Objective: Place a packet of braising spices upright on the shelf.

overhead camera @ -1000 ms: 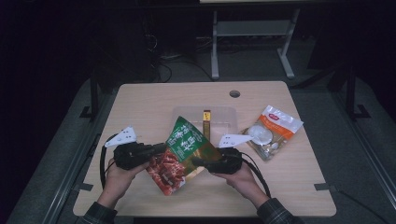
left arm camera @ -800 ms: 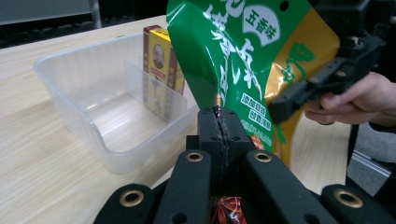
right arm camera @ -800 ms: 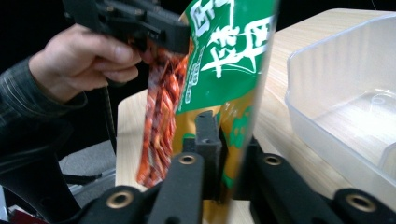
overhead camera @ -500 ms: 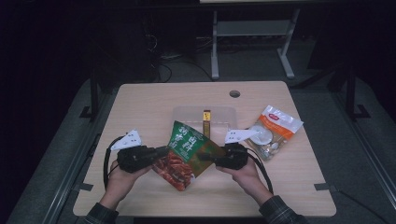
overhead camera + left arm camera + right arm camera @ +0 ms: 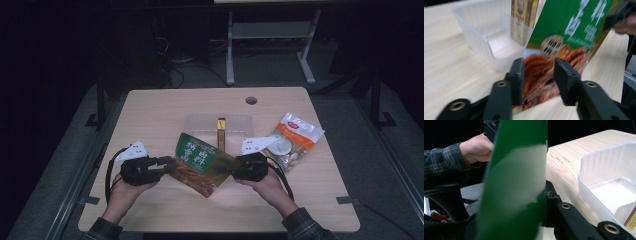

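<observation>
Pale wooden table (image 5: 150, 110) under dim light: the right gripper (image 5: 231, 168) is clamped on the right edge of a green-and-red snack packet (image 5: 200, 162), held tilted above the tabletop. The left gripper (image 5: 169, 165) has just been opening; its jaws stand apart around the packet's lower left corner, pads clear. A clear plastic tub (image 5: 200, 122) sits just behind, a white-and-orange pouch (image 5: 295, 137) to its right.
</observation>
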`<state>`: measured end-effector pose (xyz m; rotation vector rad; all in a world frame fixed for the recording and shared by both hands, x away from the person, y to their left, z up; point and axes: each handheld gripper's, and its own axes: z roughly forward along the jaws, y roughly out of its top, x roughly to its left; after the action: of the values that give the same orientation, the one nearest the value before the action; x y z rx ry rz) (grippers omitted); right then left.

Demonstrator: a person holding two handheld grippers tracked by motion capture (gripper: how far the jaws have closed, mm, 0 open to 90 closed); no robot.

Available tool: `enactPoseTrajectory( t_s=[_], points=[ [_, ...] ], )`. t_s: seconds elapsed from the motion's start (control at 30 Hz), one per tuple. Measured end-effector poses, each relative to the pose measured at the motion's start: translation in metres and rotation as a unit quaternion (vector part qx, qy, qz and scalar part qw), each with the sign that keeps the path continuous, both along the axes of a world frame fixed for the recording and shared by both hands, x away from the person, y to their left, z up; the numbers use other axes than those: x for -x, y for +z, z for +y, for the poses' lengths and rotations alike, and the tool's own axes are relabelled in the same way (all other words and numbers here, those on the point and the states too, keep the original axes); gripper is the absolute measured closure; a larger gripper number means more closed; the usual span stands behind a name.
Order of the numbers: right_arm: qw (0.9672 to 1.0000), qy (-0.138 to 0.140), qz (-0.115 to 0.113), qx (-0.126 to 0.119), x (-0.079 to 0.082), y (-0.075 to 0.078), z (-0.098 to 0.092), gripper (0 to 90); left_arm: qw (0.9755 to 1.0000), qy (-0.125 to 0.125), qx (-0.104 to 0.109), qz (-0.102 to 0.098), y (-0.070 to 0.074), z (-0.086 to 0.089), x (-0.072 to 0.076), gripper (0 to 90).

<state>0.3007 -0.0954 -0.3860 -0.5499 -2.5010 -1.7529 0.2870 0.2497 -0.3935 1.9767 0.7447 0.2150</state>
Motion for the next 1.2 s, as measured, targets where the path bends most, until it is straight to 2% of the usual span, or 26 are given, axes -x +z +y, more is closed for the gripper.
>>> enactPoseTrajectory(
  t_s=[0.03,0.07,0.1,0.13,0.17,0.2,0.23,0.37,0.47,0.53,0.63,0.77,0.87,1.03,1.2],
  points=[
    [1.0,0.003,-0.001,0.002,0.001,0.002,0.001,89.9,0.9998,-0.003,-0.018,0.004,-0.004,-0.001,0.003,47.7],
    [1.0,0.003,-0.001,0.002,0.001,0.002,0.001,89.9,0.9998,-0.003,-0.018,0.004,-0.004,-0.001,0.003,43.8],
    [1.0,0.002,0.001,0.004,0.002,0.004,0.001,89.9,0.9997,-0.001,-0.023,0.004,-0.006,-0.002,0.005,43.8],
    [1.0,0.003,0.0,0.004,0.002,0.005,0.001,89.9,0.9992,-0.003,-0.039,0.003,-0.007,-0.001,0.006,40.6],
    [1.0,0.001,0.001,-0.001,0.001,0.009,0.001,90.0,0.9989,-0.003,-0.046,0.006,-0.01,-0.001,0.009,35.1],
    [1.0,0.001,0.001,-0.001,0.001,0.009,0.001,90.0,0.9986,-0.003,-0.052,0.007,-0.011,0.0,0.01,35.1],
    [1.0,-0.002,0.005,-0.003,0.002,0.011,0.0,90.0,0.9986,-0.002,-0.053,0.01,-0.013,0.0,0.013,33.6],
    [0.9997,-0.013,0.004,-0.018,-0.001,0.022,-0.004,89.9,0.9978,-0.001,-0.067,-0.002,-0.023,0.007,0.024,26.3],
    [0.9997,-0.019,0.004,-0.017,-0.002,0.026,-0.005,89.9,0.9981,0.002,-0.062,0.004,-0.028,0.007,0.027,24.1],
    [0.9996,-0.024,0.002,-0.014,-0.004,0.028,-0.005,89.9,0.9978,-0.002,-0.065,0.007,-0.032,0.007,0.028,20.6],
    [0.9993,-0.035,0.001,-0.013,-0.007,0.033,-0.006,89.9,0.9974,-0.002,-0.071,0.011,-0.035,0.005,0.028,20.2],
    [0.9982,-0.057,-0.008,-0.017,-0.015,0.045,-0.008,89.9,0.9973,-0.002,-0.073,0.003,-0.038,0.005,0.026,20.0],
    [0.9978,-0.063,-0.01,-0.018,-0.017,0.049,-0.009,90.0,0.9974,0.0,-0.072,0.002,-0.04,0.007,0.026,19.9],
    [0.9951,-0.094,-0.019,-0.024,-0.026,0.06,-0.013,90.0,0.9974,0.001,-0.072,0.001,-0.041,0.007,0.025,19.9],
    [0.9928,-0.114,-0.025,-0.027,-0.033,0.064,-0.012,90.0,0.9972,-0.003,-0.075,0.003,-0.043,0.005,0.025,19.9]
  ],
)
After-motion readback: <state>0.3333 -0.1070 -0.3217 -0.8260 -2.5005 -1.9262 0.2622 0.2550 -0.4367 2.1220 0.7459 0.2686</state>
